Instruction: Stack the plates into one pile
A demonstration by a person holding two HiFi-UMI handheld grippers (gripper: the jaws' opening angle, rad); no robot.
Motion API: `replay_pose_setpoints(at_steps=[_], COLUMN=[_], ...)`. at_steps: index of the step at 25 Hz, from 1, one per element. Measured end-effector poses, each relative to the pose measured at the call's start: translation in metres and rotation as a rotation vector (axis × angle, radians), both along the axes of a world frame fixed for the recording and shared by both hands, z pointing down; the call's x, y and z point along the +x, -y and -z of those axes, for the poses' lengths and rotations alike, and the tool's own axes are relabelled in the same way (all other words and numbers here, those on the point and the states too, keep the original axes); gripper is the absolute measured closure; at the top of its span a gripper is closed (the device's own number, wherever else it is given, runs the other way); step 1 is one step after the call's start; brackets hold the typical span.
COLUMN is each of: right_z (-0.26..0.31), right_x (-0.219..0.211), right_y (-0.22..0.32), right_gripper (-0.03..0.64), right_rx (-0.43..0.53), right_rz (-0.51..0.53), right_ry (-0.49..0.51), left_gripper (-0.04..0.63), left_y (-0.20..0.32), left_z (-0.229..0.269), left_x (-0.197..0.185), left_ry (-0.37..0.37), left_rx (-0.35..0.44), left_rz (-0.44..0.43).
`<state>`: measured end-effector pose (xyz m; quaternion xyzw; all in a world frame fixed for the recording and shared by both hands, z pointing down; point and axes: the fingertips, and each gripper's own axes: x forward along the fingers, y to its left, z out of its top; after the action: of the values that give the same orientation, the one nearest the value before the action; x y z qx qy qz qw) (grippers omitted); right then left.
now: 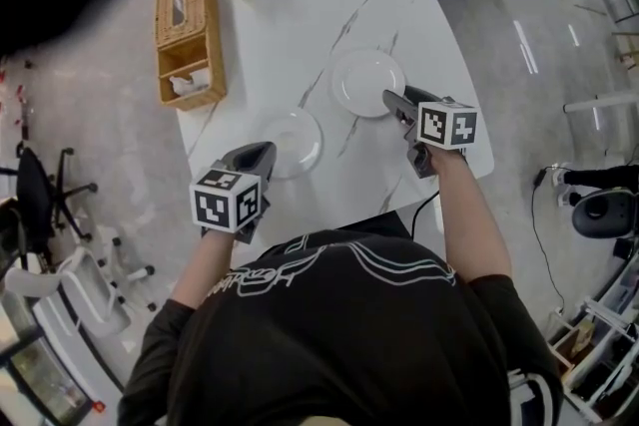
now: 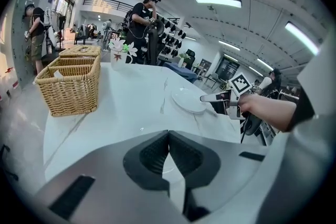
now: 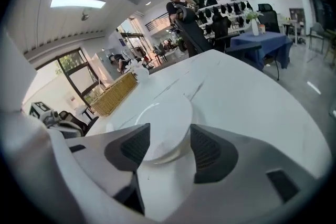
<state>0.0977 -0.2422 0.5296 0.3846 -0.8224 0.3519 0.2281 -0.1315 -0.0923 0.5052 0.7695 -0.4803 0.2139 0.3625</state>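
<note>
Two to stack, lying apart on bench [image 1: 300, 15]: far plate [image 1: 367, 83], near plate [image 1: 290, 143]. Right tool [image 3: 169, 131] gapes around far plate's rim, pads not pressing. Left tool [image 2: 168, 134] closed, empty, at near plate's edge. Judged stiff, glazed, slippery, breakable: pinch rim squarely, lift level.

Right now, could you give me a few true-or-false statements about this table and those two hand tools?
1. The two plates are already stacked. False: the near plate and the far plate lie apart.
2. The right gripper has its fingers open around the far plate's edge. True.
3. The left gripper has its fingers wide open. False: they are together.
4. A wicker basket stands on the table. True.
</note>
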Motion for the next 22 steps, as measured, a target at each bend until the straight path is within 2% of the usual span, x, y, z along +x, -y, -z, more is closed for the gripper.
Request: replay_pose_setpoints(at_steps=[5,9,15,22], right_z=[0.012,0.031,0.044,0.029], right_x=[0.0,-0.025,-0.078,-0.129], right_y=[-0.002,-0.014,-0.048,-0.09], right_gripper=[0.334,0.333,0.333,0.333], right_rx=[0.123,0.212,0.263,0.219], right_rz=[0.074,0.19,0.336,0.472], right_ry=[-0.159,-0.207,-0.17,-0.133], left_gripper=[0.572,0.572,0.572,0.572], left_y=[0.001,-0.001,-0.008,-0.02], left_z=[-0.001,-0.006,-0.012,-0.025], left_x=[-0.006,-0.013,-0.025,-0.038], left_ry=[0.011,0.027,0.053,0.102], left_rx=[0.0,-0.006,-0.011,-0.033], left_rz=[0.001,0.003,0.016,0.024])
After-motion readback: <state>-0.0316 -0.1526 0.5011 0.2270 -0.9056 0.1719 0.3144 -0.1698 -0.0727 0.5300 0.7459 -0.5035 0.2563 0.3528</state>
